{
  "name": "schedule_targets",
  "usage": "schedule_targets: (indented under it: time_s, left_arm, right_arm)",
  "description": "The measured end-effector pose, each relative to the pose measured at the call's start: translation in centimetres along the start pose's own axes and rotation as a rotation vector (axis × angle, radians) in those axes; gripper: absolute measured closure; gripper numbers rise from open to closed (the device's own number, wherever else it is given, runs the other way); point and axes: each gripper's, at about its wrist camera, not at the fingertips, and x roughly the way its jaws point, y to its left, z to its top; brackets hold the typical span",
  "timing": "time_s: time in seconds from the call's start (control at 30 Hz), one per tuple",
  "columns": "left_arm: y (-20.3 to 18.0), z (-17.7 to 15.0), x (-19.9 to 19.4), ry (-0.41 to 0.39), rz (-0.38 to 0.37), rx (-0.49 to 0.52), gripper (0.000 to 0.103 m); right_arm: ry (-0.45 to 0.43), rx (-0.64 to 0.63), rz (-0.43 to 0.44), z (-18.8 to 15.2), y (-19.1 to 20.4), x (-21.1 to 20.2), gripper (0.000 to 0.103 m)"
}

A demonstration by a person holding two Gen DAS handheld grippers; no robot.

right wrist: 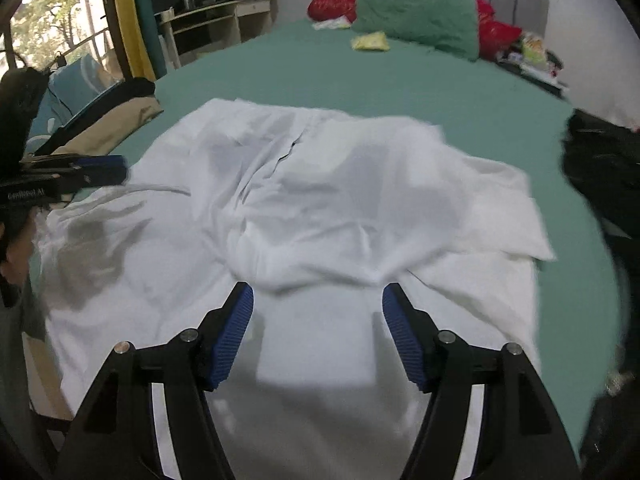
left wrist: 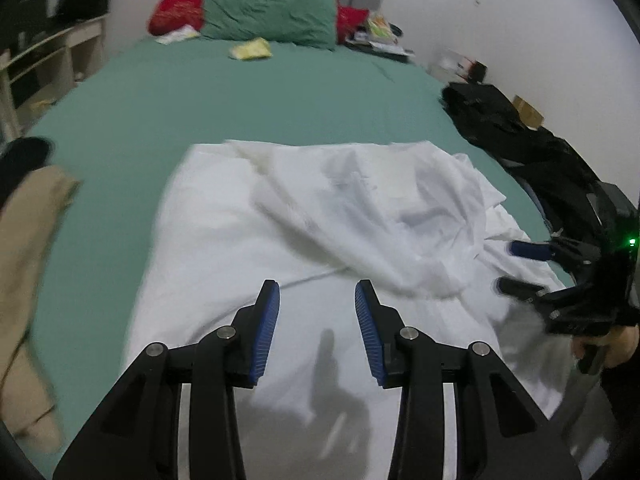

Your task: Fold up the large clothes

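Note:
A large white garment (left wrist: 320,220) lies spread and rumpled on the green bed sheet (left wrist: 200,96), with one part folded over its middle. It also shows in the right wrist view (right wrist: 320,208). My left gripper (left wrist: 317,292) is open and empty, just above the garment's near part. My right gripper (right wrist: 318,294) is open and empty, above the garment's near edge. The right gripper shows at the right edge of the left wrist view (left wrist: 516,268), and the left gripper at the left edge of the right wrist view (right wrist: 100,170).
A green pillow (left wrist: 268,16) and a red pillow (left wrist: 176,4) lie at the bed's head, with a yellow packet (left wrist: 250,50) near them. Dark clothes (left wrist: 520,140) lie at the right edge. A beige garment (left wrist: 28,240) lies at the left. Shelves (right wrist: 212,20) stand left of the bed.

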Motion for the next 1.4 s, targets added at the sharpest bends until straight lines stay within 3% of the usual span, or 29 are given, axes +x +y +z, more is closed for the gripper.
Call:
schedule_targets:
  time_s: [0.17,0.23,0.37,0.53,0.7,0.83,0.97,1.0,1.1,1.23,1.4]
  left_arm:
    - [4.5,-3.2,-6.8,-0.052,0.116,-0.059,0.060]
    - [6.8,-4.8,-9.3,-0.068,0.167,-0.110,0.053]
    - [10.8,-7.8,-11.4,-0.012,0.192,-0.235,0.052]
    - [13.1,-10.4,-11.4,0.038,0.164,-0.334,0.047]
    - [12.3,-10.7,-8.5,0.127,0.187,-0.306,0.046]
    - [12.3,-10.6,-7.8,0.122,0.215,-0.325,0.046]
    - [13.3,-11.6,-4.9,0.244,0.234,-0.365,0.046]
    - [13.3,-11.5,-4.8,0.245,0.240,-0.366,0.046]
    - [12.8,-11.4,-4.5,0.262,0.250,-0.346,0.046]
    - [11.8,-11.3,-3.6,0.296,0.302,-0.291,0.046]
    - [11.0,-11.8,-4.2,0.298,0.312,-0.273,0.046]
  right_arm:
    - [-0.068,0.025,-0.117,-1.9,-1.4,-5.9,0.036]
    - [-0.089,0.047,-0.173,-3.1,-2.9,-8.2,0.036]
    - [0.040,0.133,-0.279,-5.8,-7.1,-10.4,0.036]
    - [0.168,0.188,-0.295,-7.8,-9.8,-11.7,0.036]
    - [0.223,0.317,-0.235,-9.1,-13.4,-11.8,0.036]
    - [0.257,0.412,-0.185,-10.5,-15.3,-10.5,0.036]
    - [0.303,0.494,-0.130,-11.8,-16.3,-8.8,0.036]
    - [0.320,0.510,-0.108,-12.1,-16.4,-8.1,0.036]
    - [0.345,0.511,-0.057,-12.2,-16.0,-7.1,0.036]
    - [0.380,0.487,-0.064,-12.4,-15.4,-6.9,0.036]
    - [0.396,0.500,-0.047,-13.5,-14.5,-7.8,0.036]
